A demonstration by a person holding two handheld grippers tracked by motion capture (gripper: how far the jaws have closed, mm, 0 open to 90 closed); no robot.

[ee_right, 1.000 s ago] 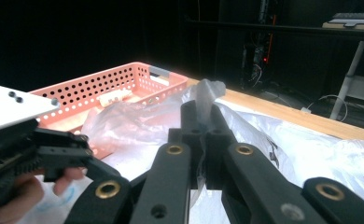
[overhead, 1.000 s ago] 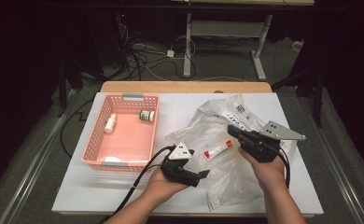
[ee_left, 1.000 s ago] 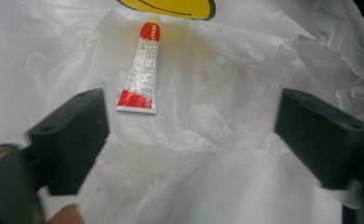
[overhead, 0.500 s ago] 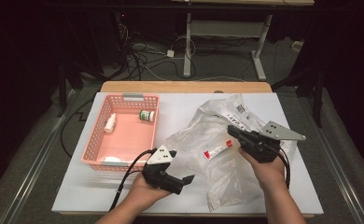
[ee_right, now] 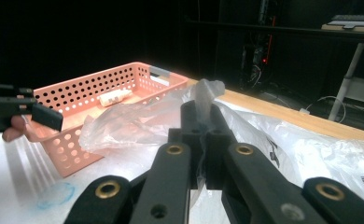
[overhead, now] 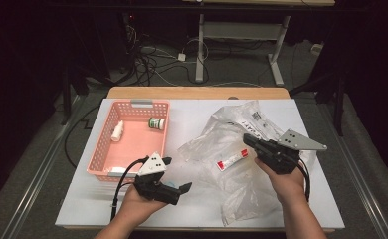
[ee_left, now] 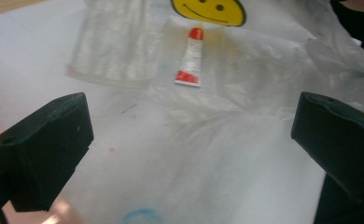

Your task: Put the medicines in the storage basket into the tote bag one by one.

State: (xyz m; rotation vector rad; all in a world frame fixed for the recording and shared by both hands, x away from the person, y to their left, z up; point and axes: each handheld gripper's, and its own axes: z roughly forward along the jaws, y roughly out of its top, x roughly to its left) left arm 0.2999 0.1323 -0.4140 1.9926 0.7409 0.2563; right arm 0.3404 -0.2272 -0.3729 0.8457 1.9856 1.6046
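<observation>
At nine o'clock on the tabletop (overhead: 192, 119), pink basket (overhead: 102, 149) already holds two bottles. Left claw (overhead: 177, 186) has just been opening, nothing between. Tube (overhead: 232, 160) lies inside the plastic bag (overhead: 242, 189) at centre, not yet out. Right claw (overhead: 247, 141) clamped on bag.

Basket (overhead: 132, 149) left of bag (overhead: 242, 184); tube (overhead: 232, 160) inside bag.

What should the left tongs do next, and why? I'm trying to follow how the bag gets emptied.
Probably reach the left tongs forward to the red and white tube and close on it. They stand wide open with nothing between them, facing the tube, which lies inside the clear plastic bag. The right tongs are shut on a fold of that bag. The pink basket already holds small items.
</observation>
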